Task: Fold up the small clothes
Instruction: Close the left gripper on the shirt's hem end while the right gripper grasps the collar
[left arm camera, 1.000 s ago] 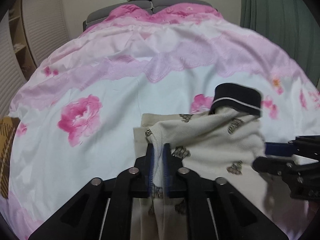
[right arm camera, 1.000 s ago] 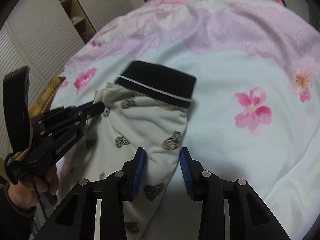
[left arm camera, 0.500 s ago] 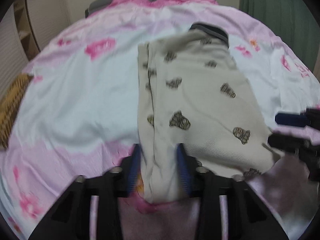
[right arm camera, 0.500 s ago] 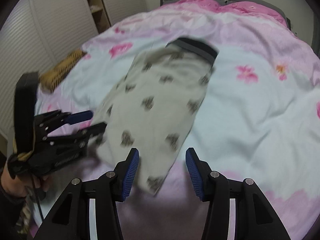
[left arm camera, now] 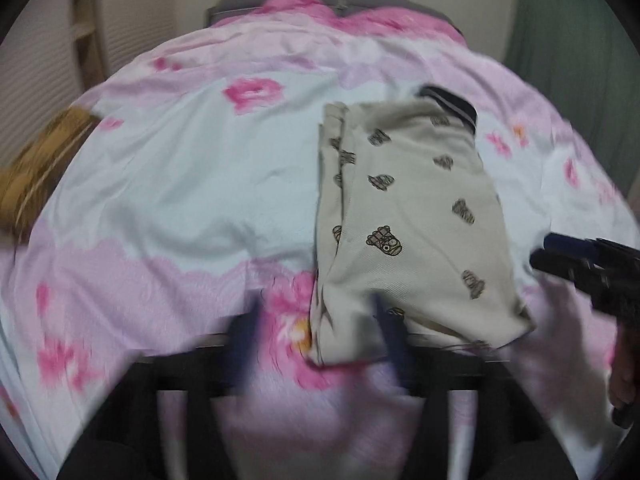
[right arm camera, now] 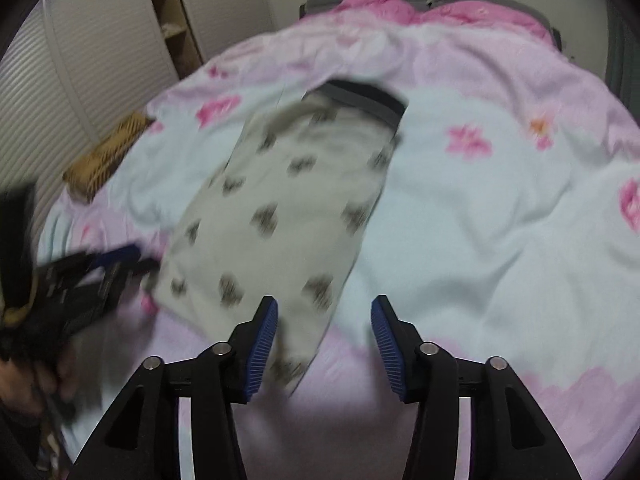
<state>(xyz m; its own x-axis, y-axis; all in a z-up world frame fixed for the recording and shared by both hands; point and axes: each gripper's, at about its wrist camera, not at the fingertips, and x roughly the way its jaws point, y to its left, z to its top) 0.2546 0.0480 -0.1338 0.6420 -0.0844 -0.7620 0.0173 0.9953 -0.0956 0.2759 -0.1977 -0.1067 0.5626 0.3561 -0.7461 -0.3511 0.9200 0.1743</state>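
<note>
Garment [left arm camera: 412,216]: cream with small brown bear prints, black waistband [left arm camera: 450,106] with pale stripe
Bedcover [right arm camera: 480,208]: white, pink flowers, pink lace-like borders
Tongs [right arm camera: 324,332]: black, blue pads [right arm camera: 262,344]

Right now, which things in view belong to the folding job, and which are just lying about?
Job:
- beige pants, laid flat, dark waistband at the far end
- left gripper, jaws opening, pants' near end between them
- right gripper, jaws opening, pants' near corner between them
- bedspread, the work surface

Lying about:
- brown plaid thing at the bed's edge
- shelves
- headboard
</note>
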